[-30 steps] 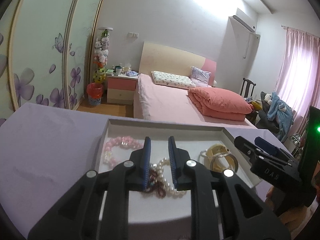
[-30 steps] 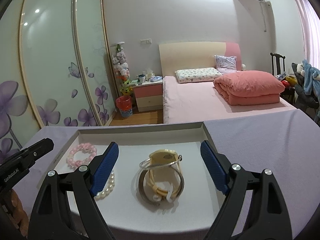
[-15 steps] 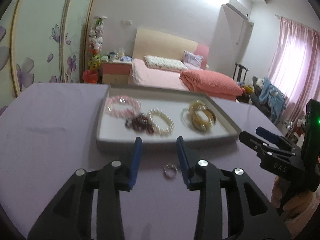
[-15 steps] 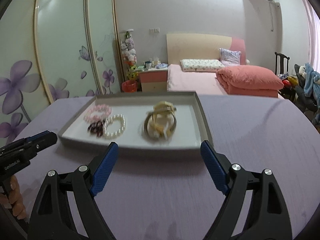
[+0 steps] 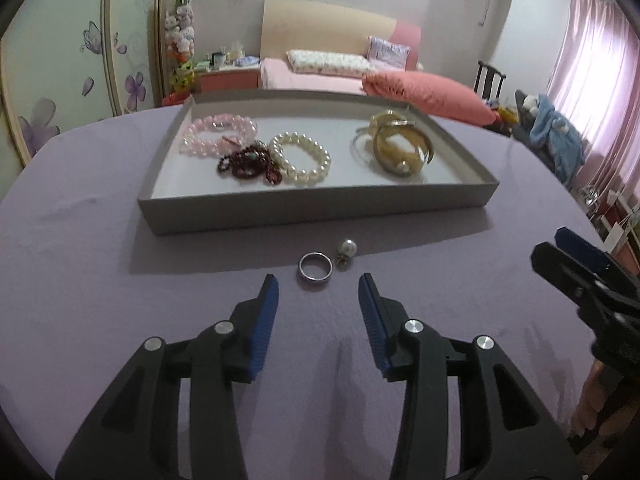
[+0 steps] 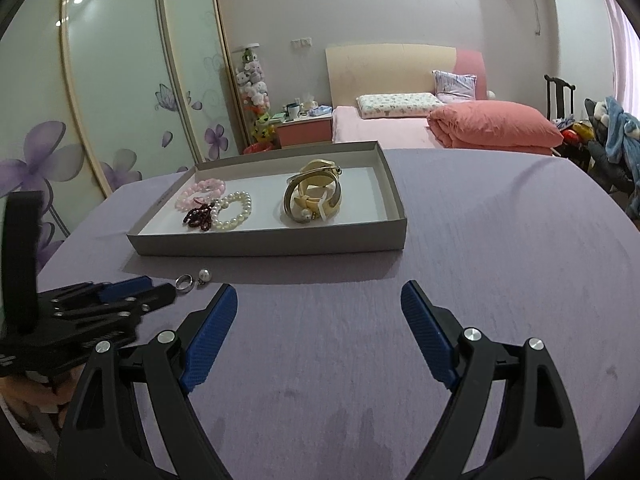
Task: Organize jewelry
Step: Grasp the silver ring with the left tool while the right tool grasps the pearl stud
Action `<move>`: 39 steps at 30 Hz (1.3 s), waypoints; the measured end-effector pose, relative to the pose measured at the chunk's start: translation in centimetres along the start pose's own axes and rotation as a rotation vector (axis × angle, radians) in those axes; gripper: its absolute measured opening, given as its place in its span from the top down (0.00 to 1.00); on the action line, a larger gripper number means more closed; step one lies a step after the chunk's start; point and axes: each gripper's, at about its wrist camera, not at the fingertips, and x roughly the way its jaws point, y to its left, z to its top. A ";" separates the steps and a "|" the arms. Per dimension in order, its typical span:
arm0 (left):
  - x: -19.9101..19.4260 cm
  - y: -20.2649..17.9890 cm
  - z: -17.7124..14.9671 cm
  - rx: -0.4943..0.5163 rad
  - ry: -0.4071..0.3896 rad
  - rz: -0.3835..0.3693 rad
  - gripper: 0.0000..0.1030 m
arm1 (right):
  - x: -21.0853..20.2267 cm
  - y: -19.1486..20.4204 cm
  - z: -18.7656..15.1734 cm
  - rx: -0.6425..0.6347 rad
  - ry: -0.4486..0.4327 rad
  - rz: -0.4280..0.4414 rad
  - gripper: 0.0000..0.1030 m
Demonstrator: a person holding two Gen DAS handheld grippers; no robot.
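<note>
A grey tray (image 5: 320, 206) (image 6: 264, 244) on the purple table holds a pink bead bracelet (image 5: 218, 134), a dark red bead bracelet (image 5: 250, 162), a white pearl bracelet (image 5: 302, 158) and gold bangles (image 5: 400, 148) (image 6: 314, 196). A silver ring (image 5: 315, 271) (image 6: 184, 281) and a pearl earring (image 5: 347, 249) (image 6: 204, 276) lie on the cloth in front of the tray. My left gripper (image 5: 318, 294) is open and empty, just short of the ring. My right gripper (image 6: 318, 302) is open wide and empty, further right, above bare cloth.
The purple tablecloth (image 6: 480, 264) covers the whole table. Beyond it are a pink bed (image 6: 400, 128), a wardrobe with flower doors (image 6: 120, 100) and a chair with clothes (image 5: 552, 136). The right gripper shows at the right edge of the left wrist view (image 5: 580, 276).
Both grippers have pulled back from over the tray to the near side of the table. The left gripper has opened wider and now faces the ring and earring.
</note>
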 end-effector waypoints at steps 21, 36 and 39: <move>2.9 -0.7 1.5 0.042 0.051 0.044 0.79 | 1.2 0.0 -0.3 0.028 0.039 0.030 0.19; -1.3 6.7 0.8 -0.117 -0.022 0.077 0.79 | 3.7 3.3 0.2 -0.007 0.101 0.083 0.20; -2.3 8.0 0.6 -0.140 -0.038 0.094 0.79 | 4.7 4.5 0.5 -0.024 0.129 0.102 0.28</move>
